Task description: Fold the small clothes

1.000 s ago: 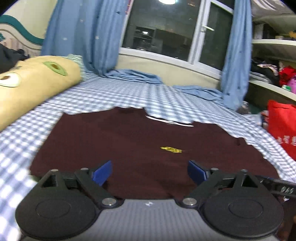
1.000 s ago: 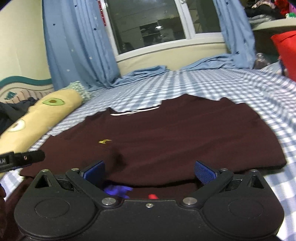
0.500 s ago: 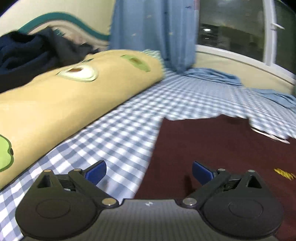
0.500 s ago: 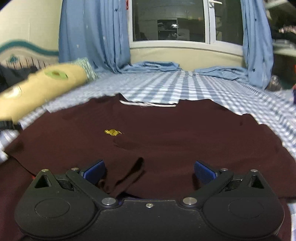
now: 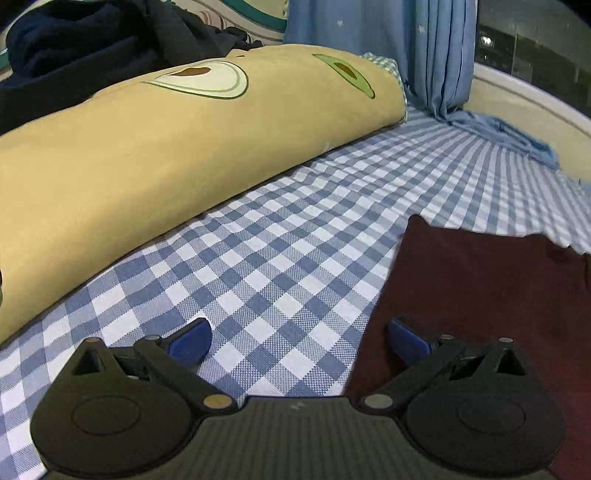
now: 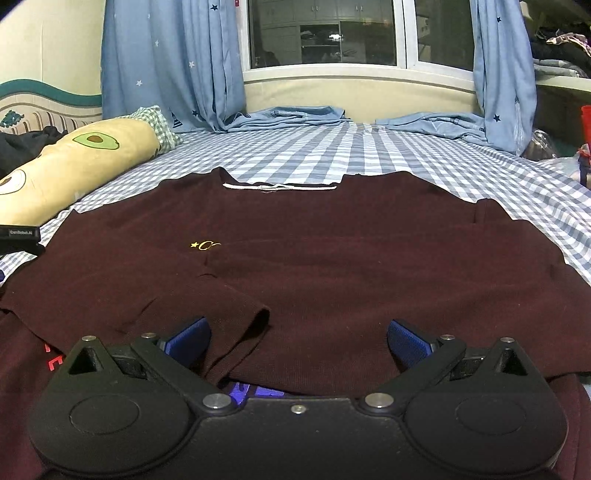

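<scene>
Left wrist view: left tongs (image 5: pixel 297 341) have just been opening and stand wide apart, nothing between the pads; they straddle the left edge of the maroon shirt (image 5: pixel 491 295), one pad over the checked bed sheet (image 5: pixel 258 266), the other over cloth. Avocado pillow (image 5: pixel 147 147) lies beyond. Right wrist view: right tongs (image 6: pixel 297 341) wide apart, empty, low over the shirt's (image 6: pixel 332 258) near hem. The shirt lies flat on the bed, collar toward the window (image 6: pixel 325 33), right sleeve folded across the chest. Judged light, limp, non-slip knit; best pinched at side-seam edge or corners, both layers together.
</scene>
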`<state>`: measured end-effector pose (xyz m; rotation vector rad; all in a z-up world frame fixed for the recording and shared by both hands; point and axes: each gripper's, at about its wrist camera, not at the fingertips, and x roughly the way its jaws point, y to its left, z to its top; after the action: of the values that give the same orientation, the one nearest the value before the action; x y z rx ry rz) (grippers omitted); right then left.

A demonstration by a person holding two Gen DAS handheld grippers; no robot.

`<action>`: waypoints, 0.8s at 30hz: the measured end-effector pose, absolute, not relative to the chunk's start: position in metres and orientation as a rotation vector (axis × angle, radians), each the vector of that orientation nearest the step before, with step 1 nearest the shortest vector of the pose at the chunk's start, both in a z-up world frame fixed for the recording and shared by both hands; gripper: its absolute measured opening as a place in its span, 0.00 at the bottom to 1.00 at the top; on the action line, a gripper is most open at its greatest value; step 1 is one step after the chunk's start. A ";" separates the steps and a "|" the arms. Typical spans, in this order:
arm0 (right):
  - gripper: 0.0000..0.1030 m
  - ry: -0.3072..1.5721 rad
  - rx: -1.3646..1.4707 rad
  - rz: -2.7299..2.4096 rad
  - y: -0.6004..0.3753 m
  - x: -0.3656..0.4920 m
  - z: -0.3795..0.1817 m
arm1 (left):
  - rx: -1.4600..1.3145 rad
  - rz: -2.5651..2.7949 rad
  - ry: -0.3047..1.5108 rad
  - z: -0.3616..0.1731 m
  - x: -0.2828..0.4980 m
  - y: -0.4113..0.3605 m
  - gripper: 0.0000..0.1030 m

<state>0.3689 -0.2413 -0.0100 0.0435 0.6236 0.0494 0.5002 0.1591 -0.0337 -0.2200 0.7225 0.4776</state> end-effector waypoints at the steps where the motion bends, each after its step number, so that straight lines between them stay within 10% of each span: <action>1: 1.00 0.623 0.045 0.050 -0.242 0.369 -0.010 | -0.211 0.481 0.725 -0.033 0.501 0.158 1.00; 24: 1.00 0.624 0.057 0.053 -0.244 0.369 -0.011 | -0.219 0.477 0.668 -0.022 0.454 0.175 0.99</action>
<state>0.3689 -0.2435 -0.0114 0.0568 0.6239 0.0529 0.4540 0.1752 -0.0218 -0.2185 0.6685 0.4766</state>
